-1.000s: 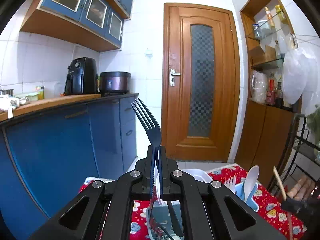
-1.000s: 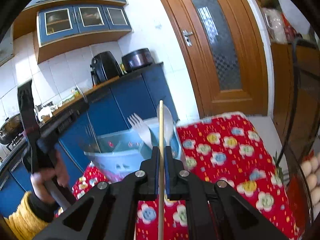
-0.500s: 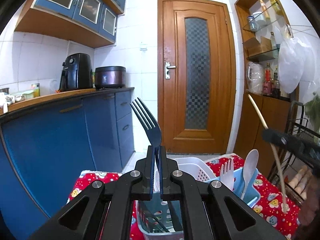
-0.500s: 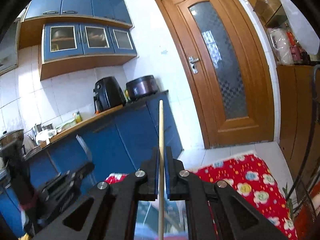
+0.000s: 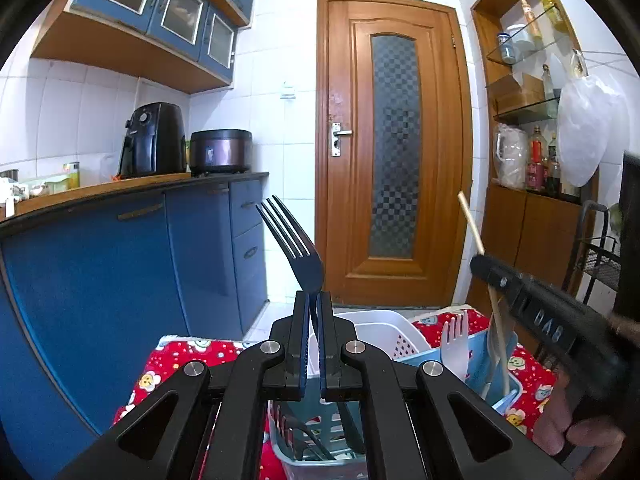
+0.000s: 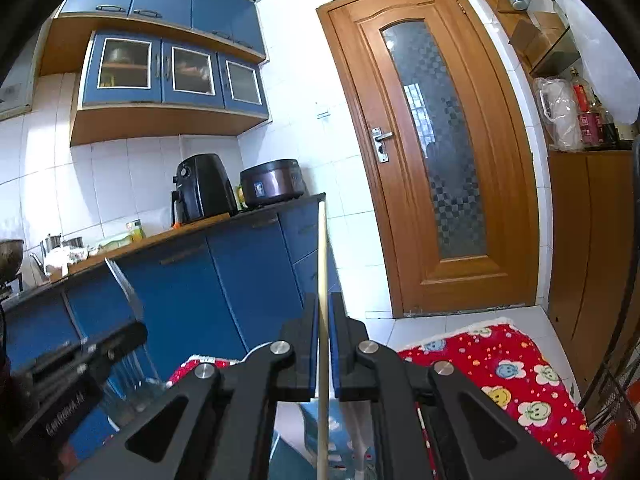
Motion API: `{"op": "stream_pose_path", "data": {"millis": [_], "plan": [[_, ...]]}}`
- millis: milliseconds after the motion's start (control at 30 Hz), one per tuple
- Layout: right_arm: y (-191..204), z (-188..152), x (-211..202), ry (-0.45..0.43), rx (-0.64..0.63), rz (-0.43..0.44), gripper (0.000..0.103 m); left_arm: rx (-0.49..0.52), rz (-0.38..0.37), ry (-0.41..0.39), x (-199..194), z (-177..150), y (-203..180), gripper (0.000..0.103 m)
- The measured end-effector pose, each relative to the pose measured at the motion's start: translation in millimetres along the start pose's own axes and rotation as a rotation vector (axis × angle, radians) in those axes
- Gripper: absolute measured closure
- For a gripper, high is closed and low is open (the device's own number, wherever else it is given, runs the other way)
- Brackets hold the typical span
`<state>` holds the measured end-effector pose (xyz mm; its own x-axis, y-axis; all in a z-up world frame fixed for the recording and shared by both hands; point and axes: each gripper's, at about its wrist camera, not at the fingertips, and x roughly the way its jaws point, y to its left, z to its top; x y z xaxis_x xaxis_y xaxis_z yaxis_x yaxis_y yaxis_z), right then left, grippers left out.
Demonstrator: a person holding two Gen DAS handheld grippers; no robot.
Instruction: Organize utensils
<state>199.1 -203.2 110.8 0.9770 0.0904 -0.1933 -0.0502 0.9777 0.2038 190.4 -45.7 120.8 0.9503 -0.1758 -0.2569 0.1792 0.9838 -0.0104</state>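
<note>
Three plastic baskets sat close together on the table [image 5: 188,354] with the red flowery cloth: a grey-green basket [image 5: 320,454] nearest the left camera with dark cutlery lying in it, a white basket [image 5: 384,334] behind it whose contents I couldn't make out, and a light blue basket [image 5: 510,386] to the right holding a white plastic fork [image 5: 452,340] and a pale spoon handle standing up. The left tongs [image 5: 314,308] were pinched shut on a dark fork [image 5: 298,250], gripping it by the neck so the handle hung down over the grey-green basket. Its long axis ran steeply upward, tines at the top and leaning a bit to the left, toward the blue cupboards. The right tongs [image 6: 324,312] were clamped tight on a thin wooden stick [image 6: 322,256], which ran straight up between the pads. From the left camera that stick leaned up and to the left, with its lower end down inside the light blue basket, just beside the plastic fork.
</note>
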Motion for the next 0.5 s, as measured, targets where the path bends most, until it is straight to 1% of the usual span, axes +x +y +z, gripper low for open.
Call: {"op": "stream_pose_path", "data": {"millis": [233,300,333,367,500], "plan": [[2.7,-1.1,-11.0,0.01,0.0,0.015,0.095,-0.014,-0.02,0.014,-1.1,0.1,-0.1,0.099],[2.3,-1.0,-13.6,0.018,0.009,0.023,0.088,-0.018,-0.028,0.029,-0.7,0.2,-0.3,0.098],[2.0,-0.9,-14.5,0.02,0.013,0.029,0.08,-0.019,-0.031,0.035,-0.8,0.0,-0.2,0.097],[1.8,-0.8,-15.9,0.023,0.015,0.034,0.076,-0.02,-0.033,0.041,-1.2,-0.1,-0.6,0.096],[2.0,0.7,-21.2,0.024,0.015,0.032,0.075,-0.025,-0.038,0.04,-5.0,0.9,-2.2,0.092]]}}
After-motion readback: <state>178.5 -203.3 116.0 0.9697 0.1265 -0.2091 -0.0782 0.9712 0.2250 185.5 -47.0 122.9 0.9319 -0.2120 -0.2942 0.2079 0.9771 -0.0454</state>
